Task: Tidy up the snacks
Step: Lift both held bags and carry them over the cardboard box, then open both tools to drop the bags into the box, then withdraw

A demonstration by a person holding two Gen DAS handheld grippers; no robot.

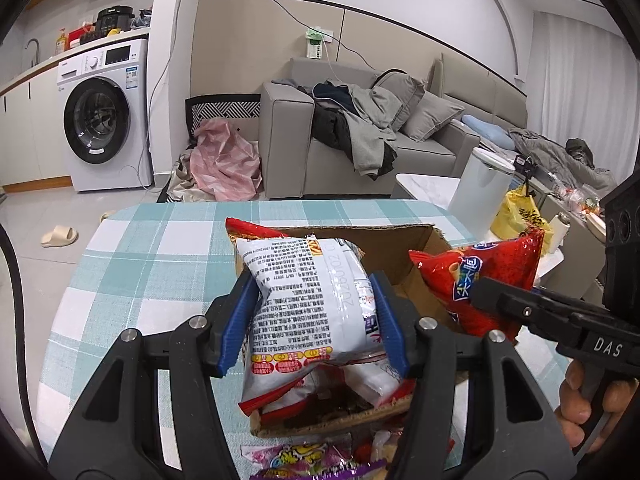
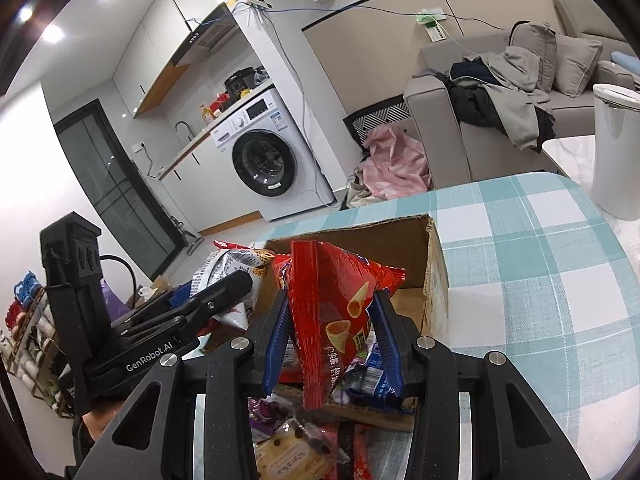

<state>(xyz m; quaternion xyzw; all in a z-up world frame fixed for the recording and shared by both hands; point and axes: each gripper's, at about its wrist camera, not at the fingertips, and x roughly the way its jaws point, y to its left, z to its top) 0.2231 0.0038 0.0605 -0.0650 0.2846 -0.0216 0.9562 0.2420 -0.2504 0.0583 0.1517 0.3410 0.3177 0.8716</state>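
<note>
Loose packs [image 2: 296, 440] lie just before the box [image 1: 424, 240]; left gripper [image 1: 316, 320] clamps white bag [image 1: 312, 304], right gripper [image 2: 332, 344] pinches red bag [image 2: 332, 304] over it, both could snag its rim and spill.

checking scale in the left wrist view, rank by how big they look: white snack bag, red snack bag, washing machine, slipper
1. white snack bag, held close to the lens, so nearness inflates it
2. washing machine and red snack bag look about alike; not ranked
3. slipper, smallest
</note>
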